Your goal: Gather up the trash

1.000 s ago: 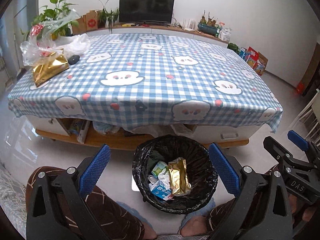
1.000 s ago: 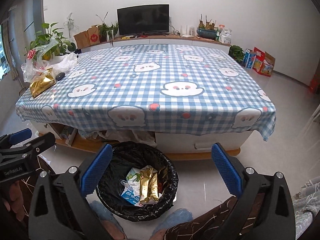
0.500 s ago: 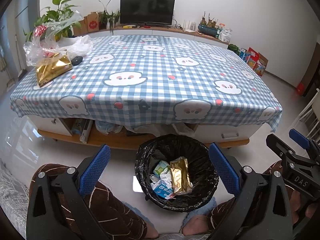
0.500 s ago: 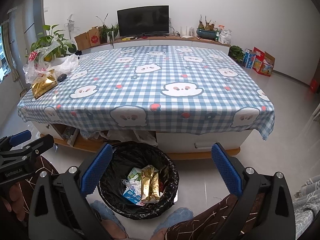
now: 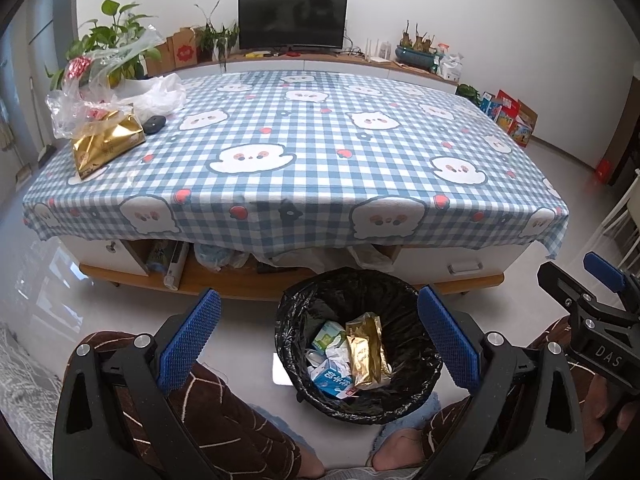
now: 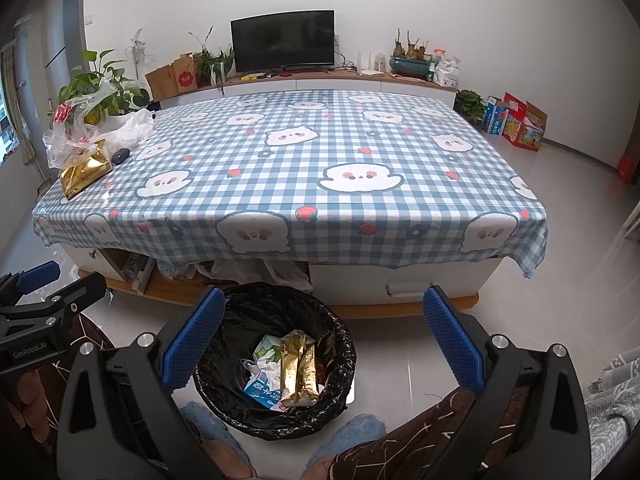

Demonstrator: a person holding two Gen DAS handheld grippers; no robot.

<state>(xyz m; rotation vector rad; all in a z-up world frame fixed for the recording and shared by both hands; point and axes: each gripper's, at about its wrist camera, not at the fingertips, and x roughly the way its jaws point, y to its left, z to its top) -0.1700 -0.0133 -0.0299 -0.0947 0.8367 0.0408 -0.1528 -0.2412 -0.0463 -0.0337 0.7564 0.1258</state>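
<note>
A bin with a black liner (image 5: 416, 396) (image 6: 340, 384) stands on the floor in front of the table. It holds a gold wrapper (image 5: 364, 350) (image 6: 298, 372), a blue-white carton (image 5: 334, 380) and crumpled paper. My left gripper (image 5: 320, 340) is open and empty above the bin. My right gripper (image 6: 320, 340) is open and empty, the bin slightly to its left. A gold bag (image 5: 106, 140) (image 6: 82, 172) and clear plastic bags (image 5: 88, 92) lie at the table's far left.
The table carries a blue checked cloth (image 5: 320, 152). A dark mouse (image 5: 154, 124) lies by the plastic bags. Clutter sits on the shelf under the table (image 5: 224, 276). A TV (image 5: 292, 20) and plants stand along the back wall. Boxes (image 6: 516, 120) stand at right.
Both grippers have drawn back and risen slightly, so the table looks a little farther away. Both stay open and empty. The bin's contents are unchanged.
</note>
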